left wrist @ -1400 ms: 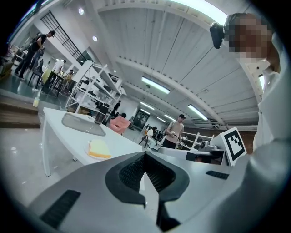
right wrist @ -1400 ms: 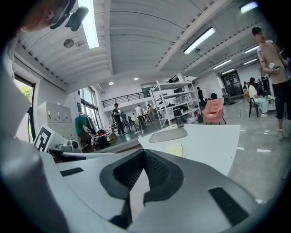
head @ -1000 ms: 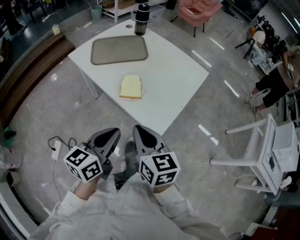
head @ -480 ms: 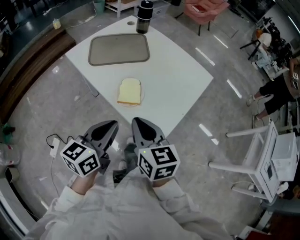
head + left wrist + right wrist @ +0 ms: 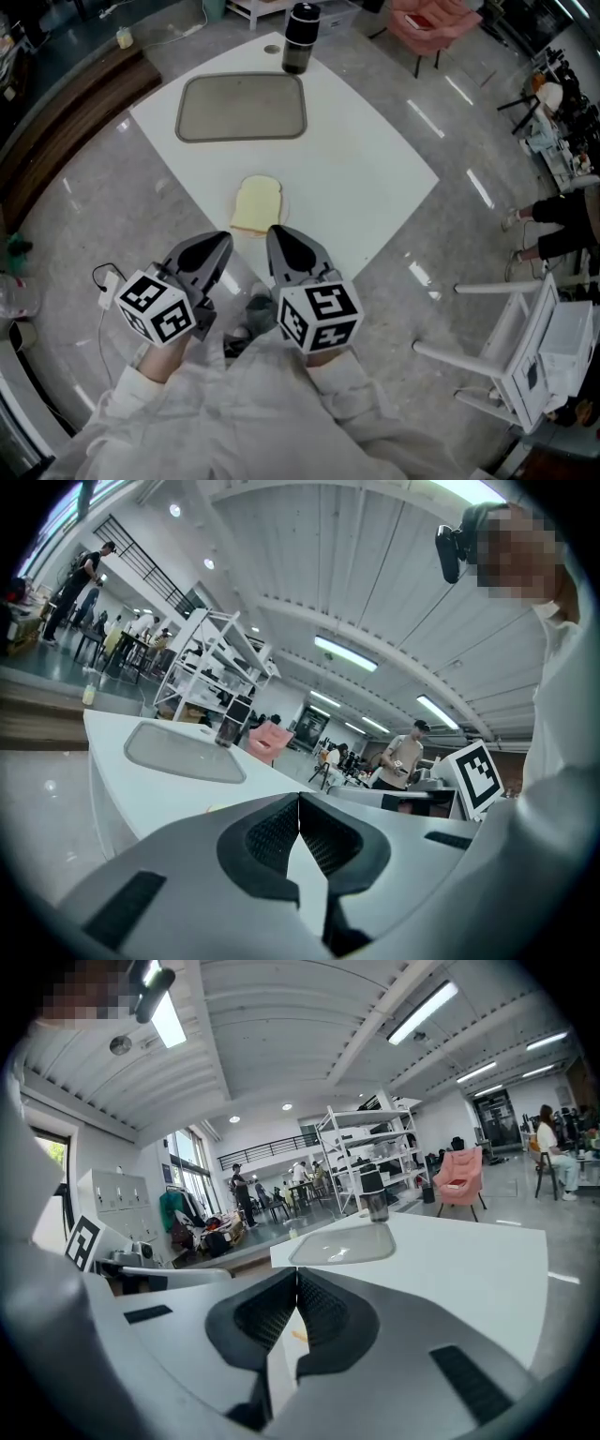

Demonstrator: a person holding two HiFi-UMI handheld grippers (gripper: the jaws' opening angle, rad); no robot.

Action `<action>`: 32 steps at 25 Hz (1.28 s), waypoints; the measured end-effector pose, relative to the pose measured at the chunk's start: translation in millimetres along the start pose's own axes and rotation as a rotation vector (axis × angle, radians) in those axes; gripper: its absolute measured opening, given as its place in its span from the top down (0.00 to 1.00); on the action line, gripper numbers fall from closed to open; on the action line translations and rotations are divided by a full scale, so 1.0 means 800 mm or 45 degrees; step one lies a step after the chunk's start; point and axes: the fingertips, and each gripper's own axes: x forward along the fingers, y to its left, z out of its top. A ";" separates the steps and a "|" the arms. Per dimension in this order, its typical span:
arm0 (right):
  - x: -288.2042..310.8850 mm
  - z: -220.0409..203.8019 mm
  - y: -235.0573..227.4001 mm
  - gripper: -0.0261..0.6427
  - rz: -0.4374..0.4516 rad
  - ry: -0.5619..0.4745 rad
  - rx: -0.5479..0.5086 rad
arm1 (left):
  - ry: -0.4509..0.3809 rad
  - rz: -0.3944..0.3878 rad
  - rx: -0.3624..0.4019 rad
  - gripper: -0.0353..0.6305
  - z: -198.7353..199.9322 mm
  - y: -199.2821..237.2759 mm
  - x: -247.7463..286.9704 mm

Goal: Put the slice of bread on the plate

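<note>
Ahead of the closed, empty left gripper (image 5: 224, 240) and right gripper (image 5: 274, 231), a pale squarish slice of bread (image 5: 257, 206) is lying on a plate (image 5: 284, 196).

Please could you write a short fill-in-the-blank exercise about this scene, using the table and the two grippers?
1. On the white square table, the pale slice of bread lies nearer the person than the grey rectangular ____.
2. The jaws of the left gripper are ____.
3. The right gripper holds ____.
Missing words: tray; shut; nothing.
</note>
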 end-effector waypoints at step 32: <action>0.046 -0.007 -0.061 0.94 -0.045 0.100 0.077 | 0.084 0.078 -0.081 0.93 0.005 0.068 0.048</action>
